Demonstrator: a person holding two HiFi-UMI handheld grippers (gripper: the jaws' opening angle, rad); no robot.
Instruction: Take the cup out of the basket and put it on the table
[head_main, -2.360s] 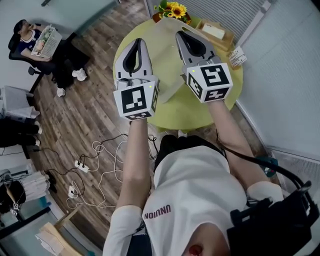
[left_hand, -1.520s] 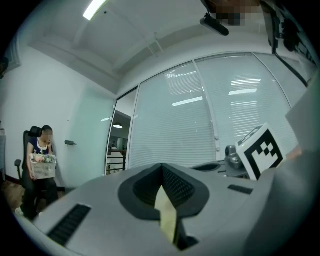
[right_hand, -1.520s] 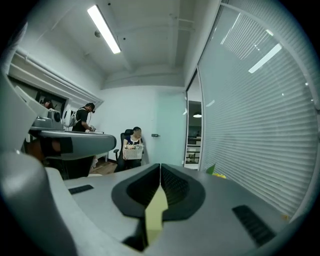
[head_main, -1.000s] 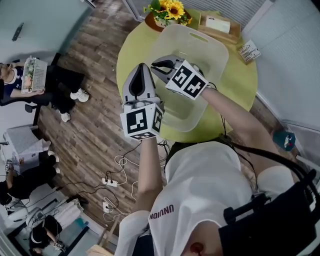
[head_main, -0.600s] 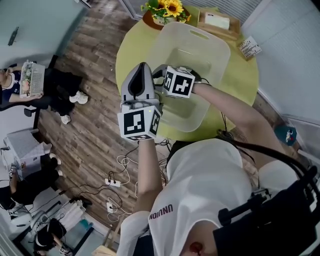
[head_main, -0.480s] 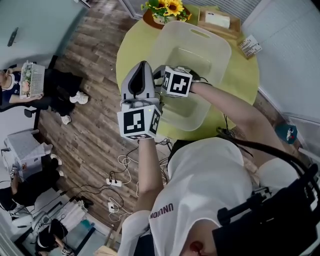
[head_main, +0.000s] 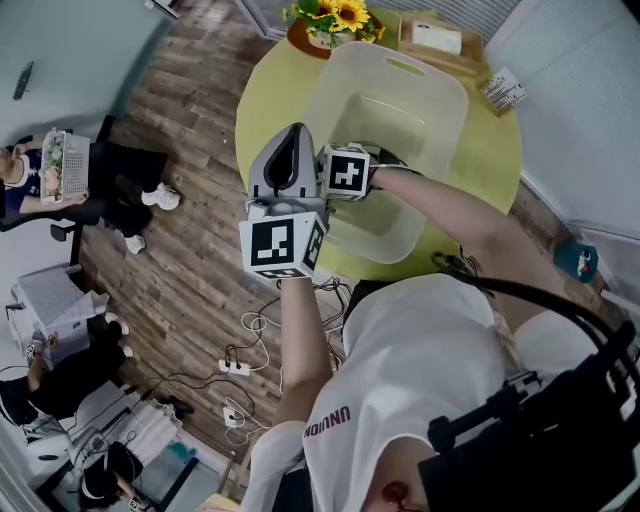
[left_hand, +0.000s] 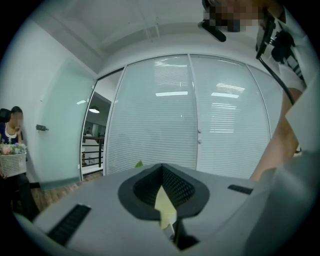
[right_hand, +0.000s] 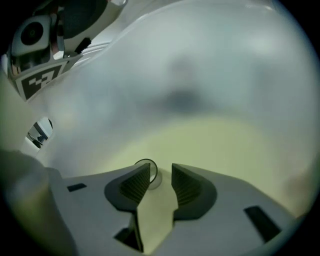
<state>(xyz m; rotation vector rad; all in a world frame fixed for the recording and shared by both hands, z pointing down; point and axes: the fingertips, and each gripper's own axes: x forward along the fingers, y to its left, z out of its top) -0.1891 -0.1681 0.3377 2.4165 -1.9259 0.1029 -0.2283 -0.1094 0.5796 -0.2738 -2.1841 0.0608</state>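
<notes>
On the white shirt (head_main: 420, 360), red lettering (head_main: 327, 423) sits upside down.

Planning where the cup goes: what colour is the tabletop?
The tabletop is yellow-green, clearest in the head view.

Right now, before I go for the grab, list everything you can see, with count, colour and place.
table: one, yellow-green, round, centre
basket: one, translucent white, on the table
cup: one, clear, in the basket, just past one pad tip of the right gripper
sunflowers: one bunch, yellow, table's far edge
wooden tray: one, brown with a white box on it, beside the flowers
card: one, white, printed, table's right edge
cables: several, white, on the wood floor
seated person: one, dark clothes, far left
left gripper: grey, jaws together, empty, over the table's near-left edge
right gripper: grey, inside the basket, jaws opening, cup not gripped
</notes>
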